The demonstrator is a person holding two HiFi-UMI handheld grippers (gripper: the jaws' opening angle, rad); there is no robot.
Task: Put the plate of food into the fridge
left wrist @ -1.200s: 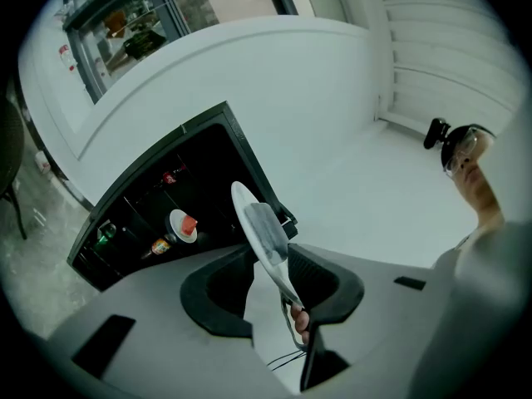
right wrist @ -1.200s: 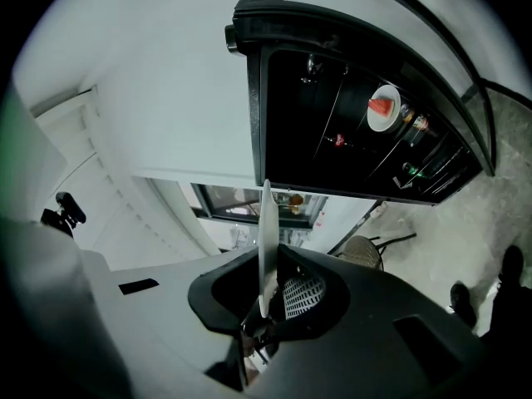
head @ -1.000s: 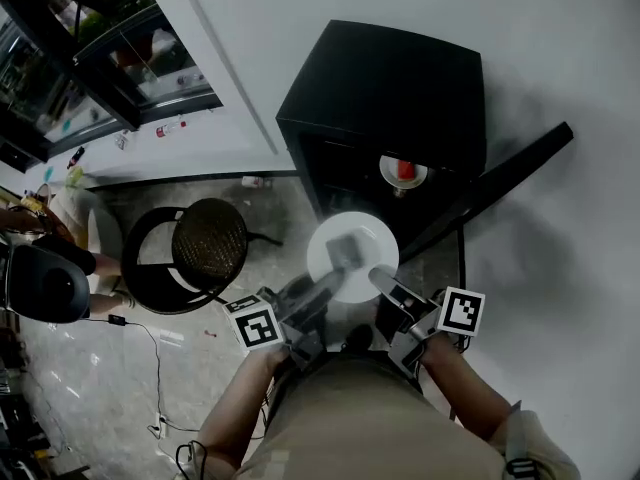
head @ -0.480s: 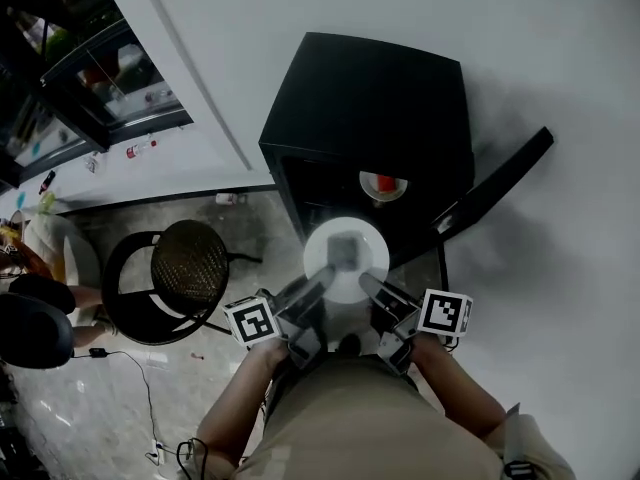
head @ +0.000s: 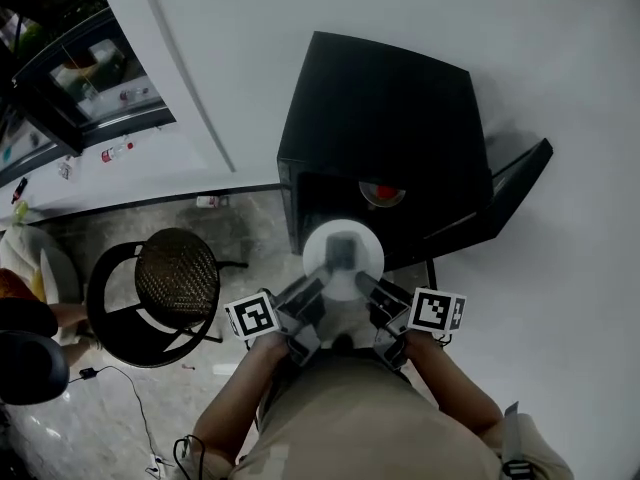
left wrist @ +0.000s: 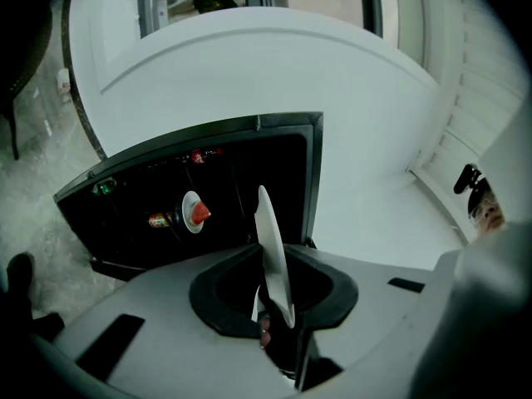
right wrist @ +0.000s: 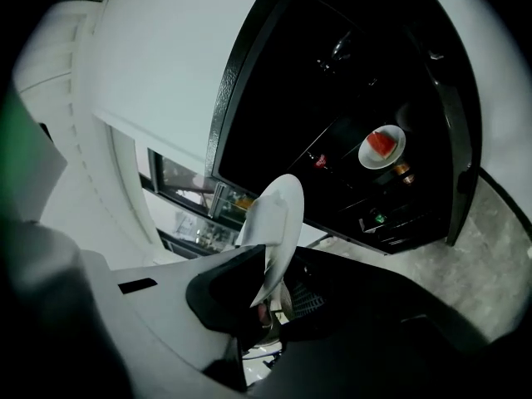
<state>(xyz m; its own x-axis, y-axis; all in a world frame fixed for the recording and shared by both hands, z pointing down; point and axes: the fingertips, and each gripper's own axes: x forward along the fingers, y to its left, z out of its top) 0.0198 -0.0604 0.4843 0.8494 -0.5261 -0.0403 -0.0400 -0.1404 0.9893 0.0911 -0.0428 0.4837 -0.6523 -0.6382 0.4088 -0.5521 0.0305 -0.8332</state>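
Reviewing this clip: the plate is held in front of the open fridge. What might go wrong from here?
1. The plate hangs only by its near rim between the left tongs and right tongs. The left jaws have just been closing on it and the right jaws easing open, so it may tip or slip.
2. The food lies loose and could slide off.
3. A plate with red food already sits in the fridge; the two may collide.

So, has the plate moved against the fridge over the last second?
Yes. The plate has moved toward the fridge; its far rim now overlaps the open front, nearer the dish inside.
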